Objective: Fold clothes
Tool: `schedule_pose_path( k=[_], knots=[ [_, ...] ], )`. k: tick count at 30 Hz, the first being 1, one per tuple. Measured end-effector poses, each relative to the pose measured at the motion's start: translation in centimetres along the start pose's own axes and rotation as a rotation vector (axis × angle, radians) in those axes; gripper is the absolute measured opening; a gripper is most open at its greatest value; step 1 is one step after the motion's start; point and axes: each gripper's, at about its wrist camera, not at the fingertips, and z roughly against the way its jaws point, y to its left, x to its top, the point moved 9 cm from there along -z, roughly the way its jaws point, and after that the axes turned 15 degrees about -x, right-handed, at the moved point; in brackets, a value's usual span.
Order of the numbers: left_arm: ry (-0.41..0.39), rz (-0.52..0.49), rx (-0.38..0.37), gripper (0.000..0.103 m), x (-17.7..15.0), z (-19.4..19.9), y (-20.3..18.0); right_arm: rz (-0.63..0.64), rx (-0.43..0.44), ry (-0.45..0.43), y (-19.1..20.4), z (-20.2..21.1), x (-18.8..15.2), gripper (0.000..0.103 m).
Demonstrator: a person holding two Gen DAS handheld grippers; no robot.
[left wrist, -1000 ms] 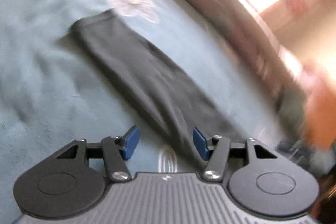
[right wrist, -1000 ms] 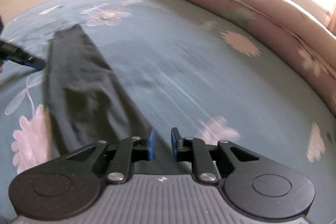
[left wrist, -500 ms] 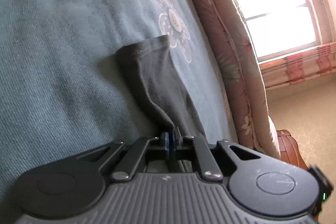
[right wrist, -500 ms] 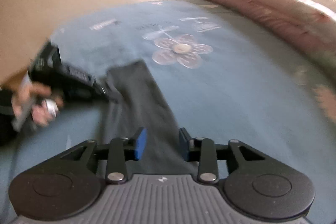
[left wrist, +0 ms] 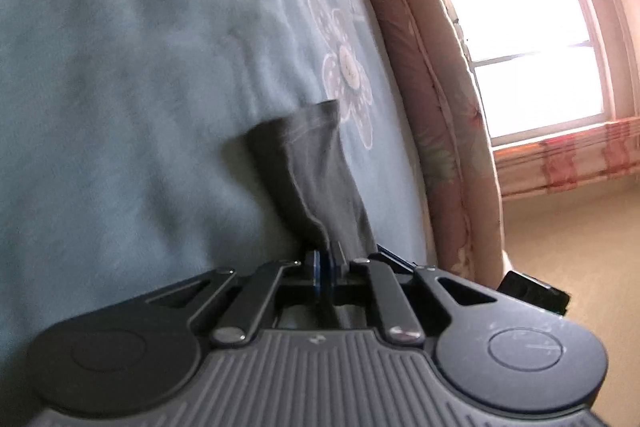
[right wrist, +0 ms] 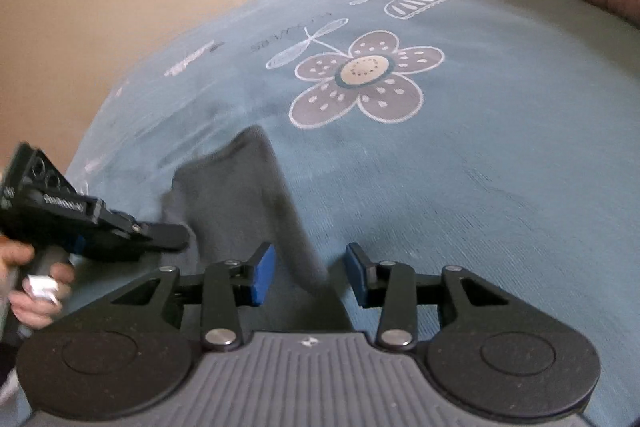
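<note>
Left gripper: fingers together, having just closed, pinching the near edge of the dark grey garment, which runs ahead of the fingers across the blue floral bedsheet. Right gripper: fingers apart, having just opened; a fold of the garment lies between the blue pads, unpressed.

Two black handheld grippers

Each gripper, left and right, has a ribbed grey body, black linkage arms, silver screws and blue pads; white lettering marks the left one's side.
</note>
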Motion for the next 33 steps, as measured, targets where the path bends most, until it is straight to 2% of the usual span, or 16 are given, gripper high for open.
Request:
schedule_pose_path(
  k=[3,4,5,6,9,14,19,21,23,27,29,33],
  knots=[
    [-0.016,-0.032,0.007,0.009,-0.2,-0.6,-0.4,-0.009,0.004,-0.009,0.4,-0.6,0.3,0.036],
    [-0.017,-0.044,0.004,0.009,-0.3,-0.5,-0.5,-0.001,0.002,-0.010,0.6,-0.5,0.2,0.026],
    [-0.018,-0.057,0.001,0.009,-0.4,-0.4,-0.5,0.004,0.003,-0.006,0.7,-0.4,0.2,0.008],
    [-0.018,-0.066,0.003,0.009,-0.5,-0.3,-0.6,0.010,0.006,-0.005,0.8,-0.3,0.0,0.004],
    [-0.018,-0.083,0.024,0.008,-0.3,0.0,-0.9,0.041,-0.009,-0.030,1.2,0.4,-0.2,0.004],
    [0.024,-0.219,0.051,0.005,0.3,-1.9,-4.0,0.049,-0.077,-0.100,0.4,2.1,1.0,0.004],
    [0.022,-0.352,0.019,0.005,2.6,-5.0,-8.1,0.004,-0.202,-0.165,-3.2,4.7,3.4,0.004],
    [0.036,-0.399,0.025,0.010,3.1,-6.0,-8.9,-0.014,-0.247,-0.195,-4.6,5.5,4.4,0.004],
    [0.029,-0.409,0.074,0.010,3.5,-6.8,-8.4,-0.043,-0.270,-0.204,-5.4,5.4,4.7,0.005],
    [0.054,-0.319,0.180,0.014,3.4,-5.3,-4.9,-0.053,-0.289,-0.164,-5.7,4.2,3.4,0.011],
    [0.042,-0.298,0.157,0.016,3.4,-3.7,-4.1,-0.057,-0.291,-0.153,-6.1,4.4,2.4,0.019],
    [0.023,-0.252,0.097,0.040,3.7,-3.1,-3.7,-0.071,-0.305,-0.127,-8.0,7.3,0.0,0.024]
  ],
)
